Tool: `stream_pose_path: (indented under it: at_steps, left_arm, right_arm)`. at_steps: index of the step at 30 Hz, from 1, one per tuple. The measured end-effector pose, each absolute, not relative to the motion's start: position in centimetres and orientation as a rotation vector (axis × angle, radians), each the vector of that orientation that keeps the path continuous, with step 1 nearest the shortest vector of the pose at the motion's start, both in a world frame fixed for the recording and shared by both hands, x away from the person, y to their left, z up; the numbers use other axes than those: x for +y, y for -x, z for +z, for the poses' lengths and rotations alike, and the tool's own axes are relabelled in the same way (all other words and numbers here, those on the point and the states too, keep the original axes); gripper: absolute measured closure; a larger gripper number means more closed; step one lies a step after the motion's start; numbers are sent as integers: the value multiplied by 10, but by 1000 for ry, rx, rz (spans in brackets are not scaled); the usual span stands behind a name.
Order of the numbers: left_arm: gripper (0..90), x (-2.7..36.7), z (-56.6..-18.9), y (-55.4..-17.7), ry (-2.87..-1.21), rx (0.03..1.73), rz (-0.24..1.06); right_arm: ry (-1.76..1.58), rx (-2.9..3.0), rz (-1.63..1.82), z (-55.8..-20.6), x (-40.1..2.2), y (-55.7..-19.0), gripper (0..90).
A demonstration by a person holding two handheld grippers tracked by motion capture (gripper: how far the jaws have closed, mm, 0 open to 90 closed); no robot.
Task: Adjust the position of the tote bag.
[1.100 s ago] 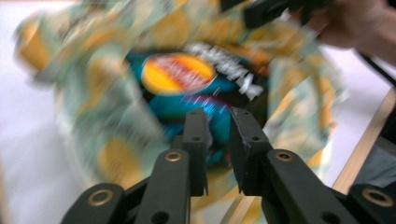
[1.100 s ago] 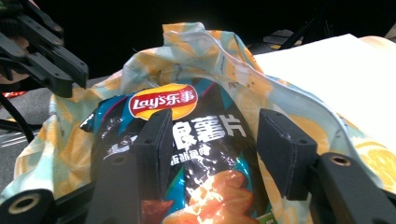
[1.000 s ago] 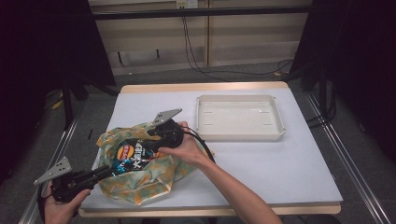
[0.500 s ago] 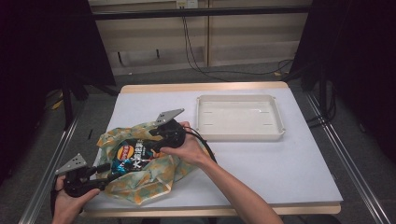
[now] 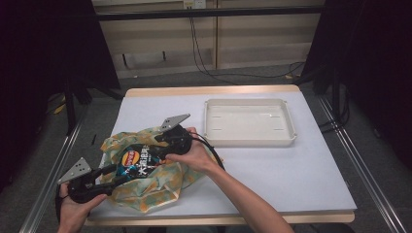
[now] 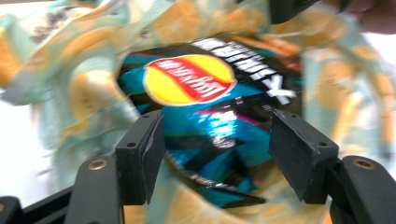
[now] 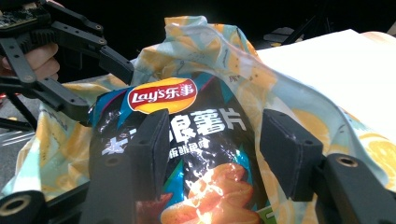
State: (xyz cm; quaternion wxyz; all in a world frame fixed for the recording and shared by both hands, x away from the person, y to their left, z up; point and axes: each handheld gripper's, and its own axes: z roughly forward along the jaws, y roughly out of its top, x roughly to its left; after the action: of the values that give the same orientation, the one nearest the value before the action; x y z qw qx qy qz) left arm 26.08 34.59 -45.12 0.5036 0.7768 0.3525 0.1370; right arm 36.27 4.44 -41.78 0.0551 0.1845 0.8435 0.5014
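Left gripper view shows the left tongs (image 6: 217, 161) standing fairly wide, just opened and then eased in a little, the chip bag (image 6: 210, 116) between the pads with no press visible. Right tongs (image 7: 212, 149) straddle the same bag, jaws parted and lately opening, gripping nothing. That bag lies in a patterned cloth bag (image 5: 160, 191) at the worktop's (image 5: 272, 170) near left; a white tray (image 5: 250, 141) sits far right.

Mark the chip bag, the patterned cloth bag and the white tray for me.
chip bag (image 7: 187, 154), right gripper view, on its dark printed front.
patterned cloth bag (image 5: 160, 191), high view, on its near fabric.
white tray (image 5: 250, 141), high view, on its near rim.
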Motion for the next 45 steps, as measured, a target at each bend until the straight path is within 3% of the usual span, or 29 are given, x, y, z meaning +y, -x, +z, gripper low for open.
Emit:
stream_pose_path:
  at_steps: [3,13,15,18,29,32,33,34,36,37,38,43,45]
  left_arm:
    - [358,342,-453,-264,-1887,830,313]
    - [192,344,-461,-271,-1924,908,345]
    - [159,346,-466,-272,-1931,912,286]
    - [221,344,-471,-271,-1943,900,254]
    - [224,345,-466,-283,-1840,931,159]
    - [290,343,-463,-282,-1827,910,149]
    - [425,342,-462,-282,-1831,912,157]
    - [425,342,-461,-282,-1828,895,142]
    - [532,339,-460,-282,-1843,879,150]
    - [676,337,-460,-282,-1850,871,161]
    - [676,335,-460,-282,-1854,867,159]
    - [877,330,-454,-281,-1868,852,172]
    - [890,330,-450,-281,-1855,853,166]
  right_arm:
    - [-569,2561,1527,-418,44,-363,411]
    - [-565,2571,1523,-420,45,-363,397]
    - [-566,2571,1525,-419,44,-363,394]
    - [-566,2573,1524,-420,45,-363,394]
    - [-569,2578,1519,-422,47,-364,393]
    - [-576,2572,1526,-422,44,-365,391]
    - [-578,2573,1524,-423,42,-365,392]
    - [-578,2573,1524,-423,42,-365,392]
    - [-589,2578,1516,-425,40,-366,392]
    - [-590,2576,1520,-426,39,-365,393]
    - [-590,2576,1520,-426,39,-365,393]
    - [-588,2572,1523,-426,38,-365,394]
    - [-592,2565,1539,-423,36,-365,394]
